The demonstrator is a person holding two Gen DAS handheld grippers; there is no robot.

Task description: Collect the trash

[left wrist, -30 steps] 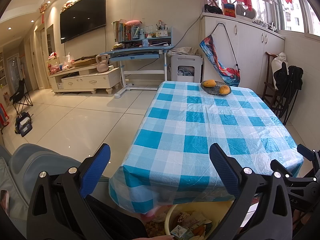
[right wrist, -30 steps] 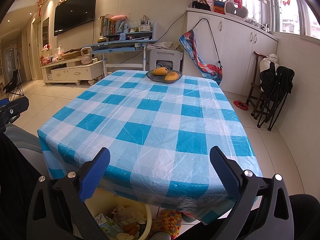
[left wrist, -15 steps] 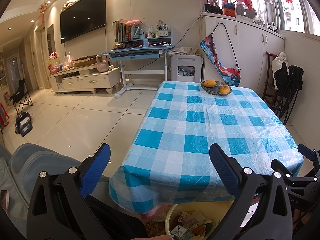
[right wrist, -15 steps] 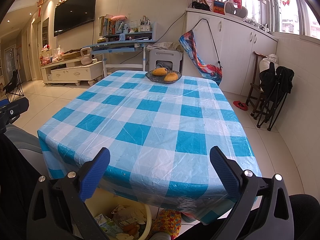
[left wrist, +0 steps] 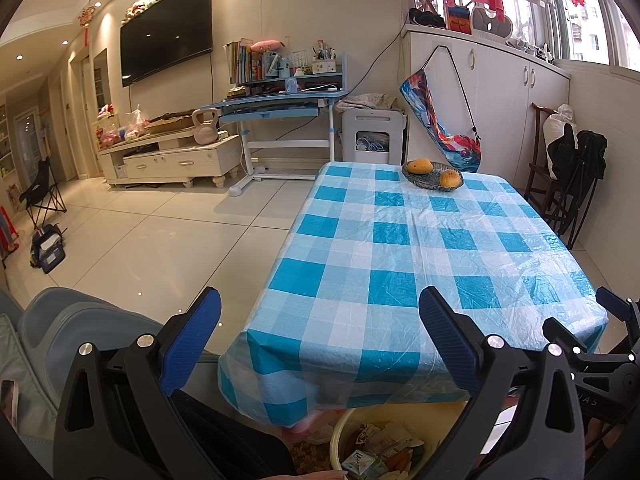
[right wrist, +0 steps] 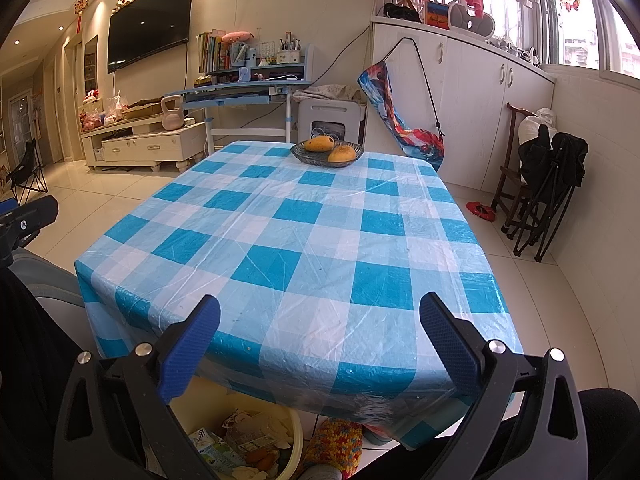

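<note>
Both claws gape, holding nothing — only right view shows red slipper.

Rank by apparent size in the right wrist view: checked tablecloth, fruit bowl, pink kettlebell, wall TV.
1. Checked tablecloth, by far.
2. Wall TV.
3. Fruit bowl.
4. Pink kettlebell.
The tablecloth's nearness exaggerates it; the TV sits farthest, so it looks smaller than it is.

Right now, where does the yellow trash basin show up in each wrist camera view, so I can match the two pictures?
Left wrist view: the yellow trash basin sits at the bottom edge, right of centre, under the table's near end.
Right wrist view: it sits at the bottom edge, left of centre, partly behind the left finger.
Shared landmark: the fruit bowl at the far end of the checked tablecloth.
</note>
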